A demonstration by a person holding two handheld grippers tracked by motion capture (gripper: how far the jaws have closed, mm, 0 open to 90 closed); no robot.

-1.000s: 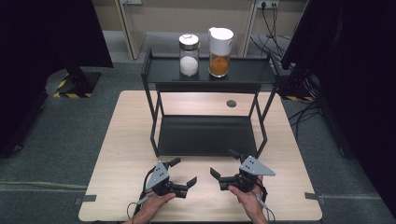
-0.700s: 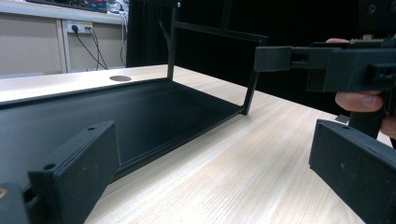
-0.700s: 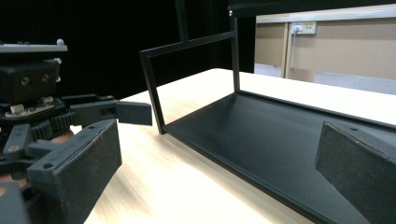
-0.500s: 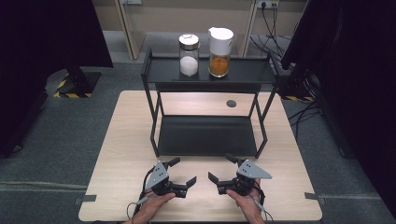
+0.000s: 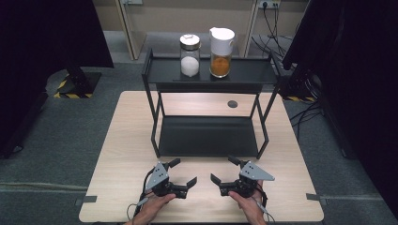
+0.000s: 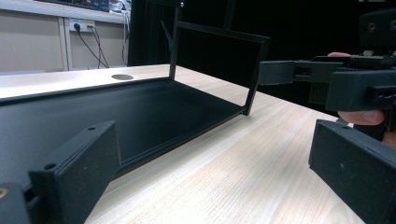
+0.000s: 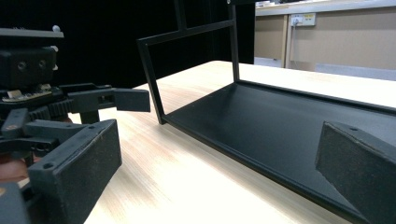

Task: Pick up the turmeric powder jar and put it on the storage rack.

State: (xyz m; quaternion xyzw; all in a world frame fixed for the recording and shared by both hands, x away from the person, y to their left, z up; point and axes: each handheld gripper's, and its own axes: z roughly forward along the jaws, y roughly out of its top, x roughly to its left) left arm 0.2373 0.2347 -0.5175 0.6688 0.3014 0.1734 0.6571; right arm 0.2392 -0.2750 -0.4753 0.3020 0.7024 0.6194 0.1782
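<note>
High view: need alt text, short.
Two hand-held grippers, left gripper and right gripper, rest open and empty at the near edge of a wooden table, jaws facing each other. Beyond them stands a black two-tier rack; its top shelf holds a glass jar of white powder and a white-lidded jug of orange contents.

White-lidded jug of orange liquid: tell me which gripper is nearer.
Right. The right gripper lies almost straight below the jug; the left gripper lies farther left.
</note>
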